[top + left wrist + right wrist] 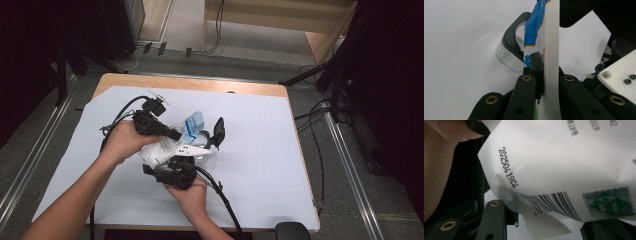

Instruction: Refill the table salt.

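— Over the middle of the white sheet [260, 150], what are you holding?

— You have a soft white-and-blue pouch [186, 131] up between both tools. Your left gripper [172, 133] comes at it from the left; in the left gripper view its jaws are closed on the pouch's flat sealed edge, which runs straight up between them.

— And your right one?

— Your right gripper [177, 167] sits just below and toward you. In the right gripper view the pouch's printed back, with date code and barcode, lies across the jaws, and one jaw stands beside the crumpled lower corner. I cannot tell whether it is pinching that corner or only resting under it.

— Which way does the pouch run?

— Its long axis slants from near your right hand [192, 197] up and away to the blue top. Your left hand [125, 142] is the nearer one to that top.

— Any container?

— A small clear jar [510, 56] with a black hinged lid [218, 131] stands just beyond the pouch, lid open. I can't make out anything inside it.
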`<state>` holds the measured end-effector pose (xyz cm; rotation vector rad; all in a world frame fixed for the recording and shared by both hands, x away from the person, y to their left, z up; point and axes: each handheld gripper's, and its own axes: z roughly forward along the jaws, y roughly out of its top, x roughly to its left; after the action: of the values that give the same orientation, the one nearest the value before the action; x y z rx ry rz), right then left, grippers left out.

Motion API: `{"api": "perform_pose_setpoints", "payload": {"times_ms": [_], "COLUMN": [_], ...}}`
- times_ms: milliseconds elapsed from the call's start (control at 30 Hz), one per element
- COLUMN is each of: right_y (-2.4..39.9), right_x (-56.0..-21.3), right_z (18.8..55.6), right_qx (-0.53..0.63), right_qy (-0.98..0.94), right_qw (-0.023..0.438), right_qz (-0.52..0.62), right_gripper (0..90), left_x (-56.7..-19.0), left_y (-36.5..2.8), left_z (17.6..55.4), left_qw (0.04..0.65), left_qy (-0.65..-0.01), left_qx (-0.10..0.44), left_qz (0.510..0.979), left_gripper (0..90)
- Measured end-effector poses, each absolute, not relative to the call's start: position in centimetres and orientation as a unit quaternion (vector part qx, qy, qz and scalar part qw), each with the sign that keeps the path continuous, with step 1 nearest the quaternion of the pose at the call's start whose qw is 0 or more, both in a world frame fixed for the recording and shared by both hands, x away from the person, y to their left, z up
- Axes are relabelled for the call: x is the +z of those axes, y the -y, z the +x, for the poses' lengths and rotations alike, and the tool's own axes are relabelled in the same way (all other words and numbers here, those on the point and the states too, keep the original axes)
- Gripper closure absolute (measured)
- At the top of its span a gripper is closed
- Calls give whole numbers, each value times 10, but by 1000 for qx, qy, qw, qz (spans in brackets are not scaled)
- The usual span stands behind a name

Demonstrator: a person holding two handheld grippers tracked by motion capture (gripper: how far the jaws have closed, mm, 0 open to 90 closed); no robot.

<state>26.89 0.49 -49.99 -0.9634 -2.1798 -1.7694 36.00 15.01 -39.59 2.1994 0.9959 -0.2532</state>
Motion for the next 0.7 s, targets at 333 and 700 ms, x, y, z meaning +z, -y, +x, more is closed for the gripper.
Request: {"api": "perform_pose_setpoints", "payload": {"times_ms": [333, 700], "right_y": [-2, 0], "right_x": [-498, -498], "right_z": [272, 274], "right_qx": [-600, -610], "right_qy": [720, 704], "right_qw": [104, 126], "right_qz": [-332, -342], "right_gripper": [561, 563], "left_x": [-394, -393], "left_y": [-145, -144], "left_z": [364, 365], "left_qw": [346, 348], "left_qy": [-382, -379], "left_qx": [-102, -105], "left_qz": [851, 851], "left_gripper": [861, 831]}}
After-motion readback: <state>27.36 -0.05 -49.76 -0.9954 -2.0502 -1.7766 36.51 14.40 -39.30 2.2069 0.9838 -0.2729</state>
